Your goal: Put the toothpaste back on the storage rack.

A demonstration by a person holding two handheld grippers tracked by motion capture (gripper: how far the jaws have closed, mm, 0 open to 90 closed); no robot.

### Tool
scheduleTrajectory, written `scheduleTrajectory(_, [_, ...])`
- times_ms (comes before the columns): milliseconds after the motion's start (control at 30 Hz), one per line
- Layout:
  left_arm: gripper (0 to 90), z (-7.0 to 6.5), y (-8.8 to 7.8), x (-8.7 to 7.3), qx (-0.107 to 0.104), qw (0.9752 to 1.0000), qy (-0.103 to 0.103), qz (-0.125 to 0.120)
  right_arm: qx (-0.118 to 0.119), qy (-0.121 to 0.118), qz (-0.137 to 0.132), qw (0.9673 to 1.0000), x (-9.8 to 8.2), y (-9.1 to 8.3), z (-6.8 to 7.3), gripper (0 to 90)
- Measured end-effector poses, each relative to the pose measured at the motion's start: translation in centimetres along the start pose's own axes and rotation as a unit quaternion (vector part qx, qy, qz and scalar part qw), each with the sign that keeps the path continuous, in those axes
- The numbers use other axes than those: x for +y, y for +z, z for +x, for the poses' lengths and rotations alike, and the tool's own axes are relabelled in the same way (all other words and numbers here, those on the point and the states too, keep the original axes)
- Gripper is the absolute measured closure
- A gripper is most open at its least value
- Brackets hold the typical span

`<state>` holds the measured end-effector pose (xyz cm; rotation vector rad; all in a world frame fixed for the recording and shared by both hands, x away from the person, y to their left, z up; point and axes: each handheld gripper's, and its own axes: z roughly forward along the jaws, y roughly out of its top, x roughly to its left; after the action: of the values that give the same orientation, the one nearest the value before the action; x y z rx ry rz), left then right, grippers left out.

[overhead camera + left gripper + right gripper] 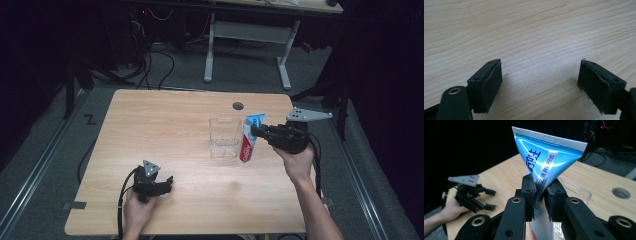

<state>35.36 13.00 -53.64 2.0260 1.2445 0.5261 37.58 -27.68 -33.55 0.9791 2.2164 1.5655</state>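
Toothpaste tube is upright, crimped end up, cap end down, just right of the clear plastic box and close beside its wall; from the high view we can't tell whether the cap end touches the table or hangs just above it.

Right tool is clamped on the tube, jaws narrow, pinching the blue upper part just below the flat crimp. Left tool sits well away from the box, toward the near left of the table, jaws wide with nothing between them, only bare wood under the pads.

Handling, as we judge it:
- light, soft laminate body; it gives under the pads, so a hard squeeze pushes paste toward the cap
- glossy surface, likely slippery; a pinch on the round body could slide
- the flat crimped end is the stiffest, thinnest part and suits the pads best; our current hold just below it looks sound
- held this high, the cap end is free to swing like a pendulum, so we'd move slowly

The box looks thin-walled and light; we expect it to skid if the tube knocks its rim. If the tube is meant to go in, we'd lift clear of the rim before moving across. The left tool is free to steady the box.
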Motion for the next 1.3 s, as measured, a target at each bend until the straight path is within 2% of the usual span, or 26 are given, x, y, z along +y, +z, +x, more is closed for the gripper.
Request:
scheduleTrajectory(167, [19.9, 0.0, 0.0, 0.0, 0.000, 1.0000, 0.000, 0.000, -0.002, -0.015, 0.004, 0.9999, 1.5, 0.4, 0.4, 78.1])
scheduleTrajectory(367, [19.9, 0.0, 0.0, 0.0, 0.000, 1.0000, 0.000, 0.000, -0.003, -0.015, 0.005, 0.9999, 2.6, 0.8, 0.2, 78.1])
scheduleTrajectory(533, [19.9, 0.0, 0.0, 0.0, 0.000, 1.0000, 0.000, 0.000, -0.006, -0.026, -0.007, 0.9996, 3.6, 1.1, 0.5, 78.0])
scheduleTrajectory(733, [19.9, 0.0, 0.0, 0.0, 0.000, 1.0000, 0.000, 0.001, -0.018, -0.026, 0.001, 0.9995, 4.6, 2.5, 0.4, 78.0])
scheduleTrajectory(867, [19.9, 0.0, 0.0, 0.0, -0.001, 1.0000, 0.000, 0.000, -0.021, -0.017, 0.001, 0.9996, 4.8, 3.7, -0.1, 78.0])
scheduleTrajectory(1033, [19.9, 0.0, 0.0, 0.0, -0.001, 1.0000, 0.000, 0.000, -0.039, -0.012, 0.006, 0.9991, 4.7, 5.2, -0.6, 77.9])
scheduleTrajectory(1167, [19.9, 0.0, 0.0, 0.0, -0.001, 1.0000, 0.000, 0.000, -0.057, -0.017, 0.019, 0.9981, 4.1, 6.7, -0.7, 77.9])
scheduleTrajectory(1300, [19.8, 0.0, 0.0, 0.0, 0.000, 1.0000, 0.000, 0.000, -0.066, -0.011, 0.029, 0.9974, 3.2, 8.0, -1.1, 77.9])
